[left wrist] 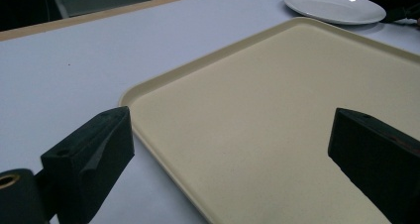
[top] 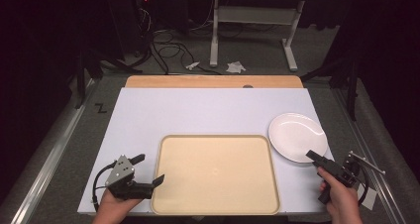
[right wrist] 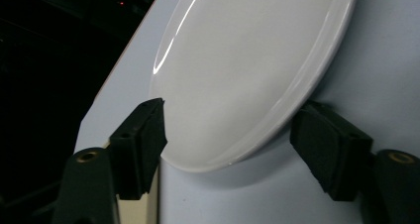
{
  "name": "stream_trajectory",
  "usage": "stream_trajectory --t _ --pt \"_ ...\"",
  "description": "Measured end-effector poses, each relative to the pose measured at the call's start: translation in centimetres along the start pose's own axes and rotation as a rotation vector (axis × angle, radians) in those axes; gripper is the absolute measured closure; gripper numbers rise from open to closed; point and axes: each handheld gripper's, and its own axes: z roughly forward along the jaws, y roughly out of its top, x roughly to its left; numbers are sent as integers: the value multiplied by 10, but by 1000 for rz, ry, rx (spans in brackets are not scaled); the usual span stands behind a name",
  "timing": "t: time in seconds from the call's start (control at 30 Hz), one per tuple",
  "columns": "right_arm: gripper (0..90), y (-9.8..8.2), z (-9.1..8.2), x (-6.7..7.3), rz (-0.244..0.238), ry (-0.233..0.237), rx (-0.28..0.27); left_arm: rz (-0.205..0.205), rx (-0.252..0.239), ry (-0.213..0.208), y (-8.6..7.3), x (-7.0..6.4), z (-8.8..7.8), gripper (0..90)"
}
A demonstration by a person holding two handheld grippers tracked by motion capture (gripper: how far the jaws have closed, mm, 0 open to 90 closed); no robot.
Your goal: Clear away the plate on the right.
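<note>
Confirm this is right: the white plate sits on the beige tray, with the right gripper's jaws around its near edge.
Not quite. The white plate sits on the table, right of the beige tray, as the high view shows. The right gripper does have its jaws around its near edge.

Frame edge crops the white plate [right wrist: 237, 70].

The left tongs [top: 151, 170] rest low with jaws spread wide; the right tongs [top: 311, 155], hand-held, stand with jaws partly apart.
</note>
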Motion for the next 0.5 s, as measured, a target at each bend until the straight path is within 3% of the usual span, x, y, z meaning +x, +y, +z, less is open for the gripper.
stream_trajectory --t 0.07,0.3,0.5 --pt "375 -2 -1 -1 -12 -7 -11 1 -2 -1 0 0 0 48" --pt "544 1 -3 -5 54 -39 -2 8 -3 -9 1 -1 0 51" --pt "561 4 -2 -3 77 -82 -24 10 -2 -11 1 -1 0 53"
